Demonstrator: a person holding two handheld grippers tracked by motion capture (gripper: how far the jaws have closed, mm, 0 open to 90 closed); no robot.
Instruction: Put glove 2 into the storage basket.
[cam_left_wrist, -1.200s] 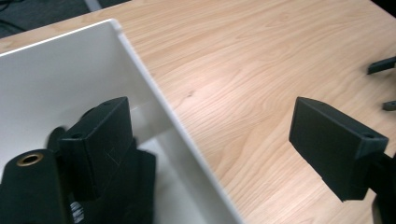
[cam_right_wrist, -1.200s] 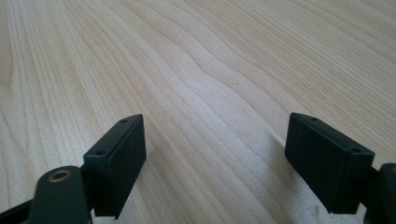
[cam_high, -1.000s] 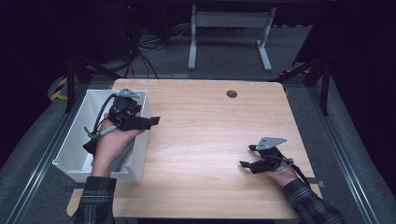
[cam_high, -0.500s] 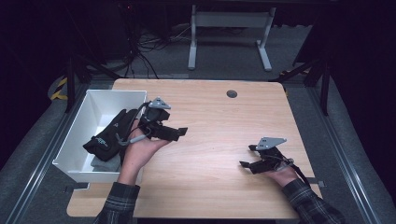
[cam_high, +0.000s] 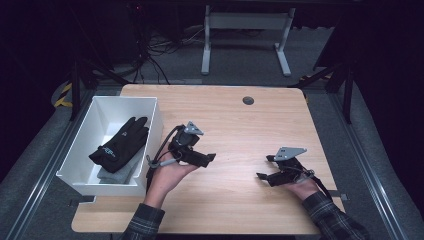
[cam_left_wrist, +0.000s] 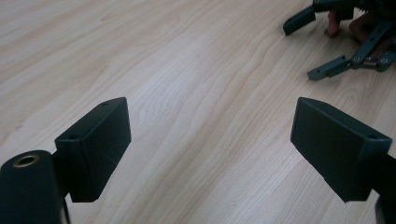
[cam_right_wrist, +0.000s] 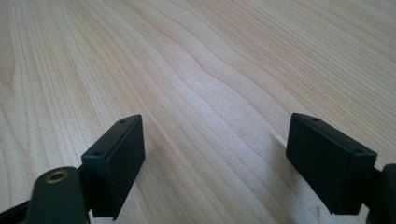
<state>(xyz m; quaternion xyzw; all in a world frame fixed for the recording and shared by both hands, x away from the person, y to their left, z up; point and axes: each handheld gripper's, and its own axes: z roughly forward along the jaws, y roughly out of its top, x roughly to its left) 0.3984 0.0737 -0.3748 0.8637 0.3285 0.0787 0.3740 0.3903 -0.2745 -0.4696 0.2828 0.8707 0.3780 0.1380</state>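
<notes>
A black glove (cam_high: 121, 144) lies in the white bin (cam_high: 82, 134) at the table's left, on top of a grey folded item (cam_high: 119, 172). My left gripper (cam_high: 207, 159) is held over the wooden table (cam_high: 240, 125) just right of the bin, pointing right. Its jaws stand wide apart in the left gripper view (cam_left_wrist: 210, 126) with bare wood between them. My right gripper (cam_high: 263, 167) rests low near the front right, pointing left, and is open (cam_right_wrist: 215, 140) with nothing in it. It is also seen far off in the left gripper view as the right gripper (cam_left_wrist: 345, 46).
A round cable hole (cam_high: 248, 100) sits near the table's far edge. Beyond the table are a metal stand (cam_high: 243, 22) and cables (cam_high: 160, 50) on the dark floor. Bare wood lies between the two grippers.
My left gripper has moved right, from over the bin out onto the table. The glove now lies uncovered in the bin. The right gripper has stayed put.
</notes>
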